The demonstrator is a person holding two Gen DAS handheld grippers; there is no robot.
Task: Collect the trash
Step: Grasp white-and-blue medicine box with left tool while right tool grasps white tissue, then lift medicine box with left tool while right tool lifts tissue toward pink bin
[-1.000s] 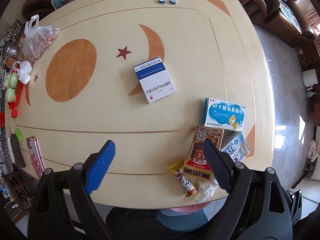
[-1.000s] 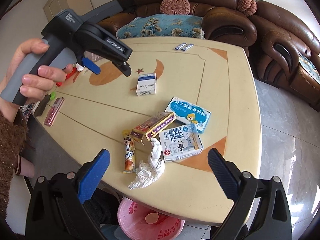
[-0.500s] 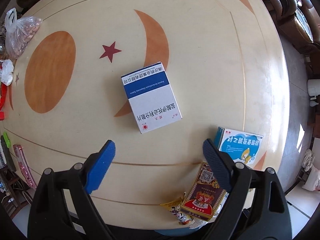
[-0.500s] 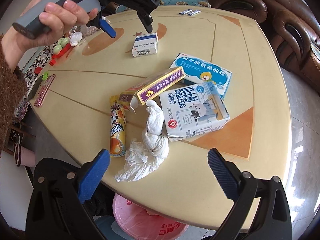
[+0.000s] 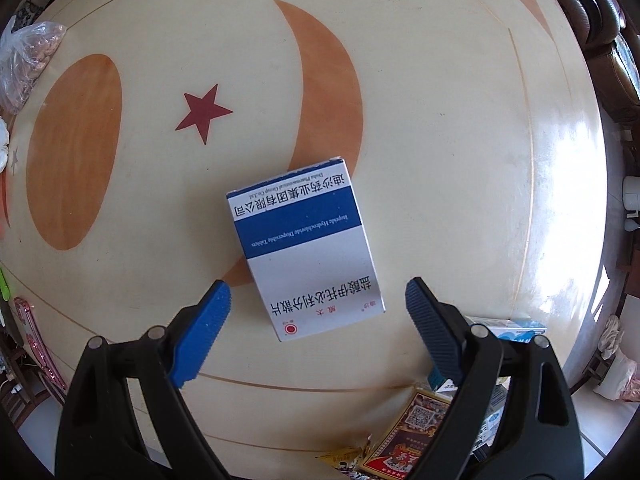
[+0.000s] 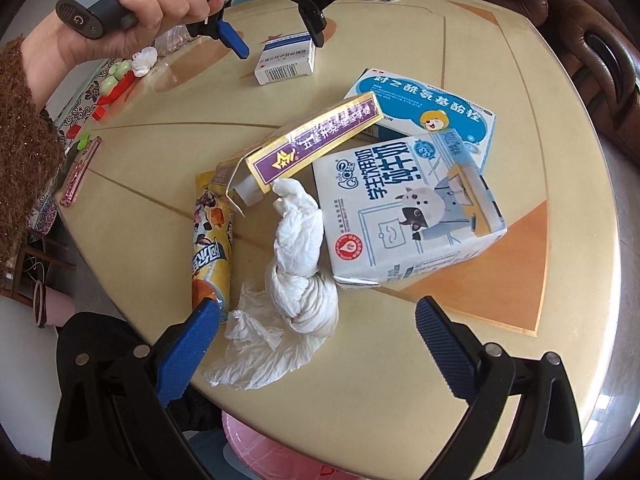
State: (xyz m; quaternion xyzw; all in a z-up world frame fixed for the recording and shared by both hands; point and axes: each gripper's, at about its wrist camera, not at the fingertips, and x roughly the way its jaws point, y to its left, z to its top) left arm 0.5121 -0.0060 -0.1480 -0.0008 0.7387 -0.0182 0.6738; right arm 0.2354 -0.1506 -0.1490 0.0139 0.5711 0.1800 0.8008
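The left hand-held gripper (image 5: pixel 316 300) is released, its blue pads wide apart over the white-and-blue cardboard medicine box (image 5: pixel 306 248) lying flat on the cream bench (image 5: pixel 460 140). The right hand-held gripper (image 6: pixel 320 320), also released, hovers above a twisted white tissue (image 6: pixel 298 268) beside a milk carton (image 6: pixel 408 208).

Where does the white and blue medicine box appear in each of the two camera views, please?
Left wrist view: the white and blue cardboard medicine box lies flat at the centre, just ahead of the open left gripper.
Right wrist view: the same box sits small at the upper middle, under the left gripper.
Shared landmark: the orange crescent inlay on the cream table, beside the box.
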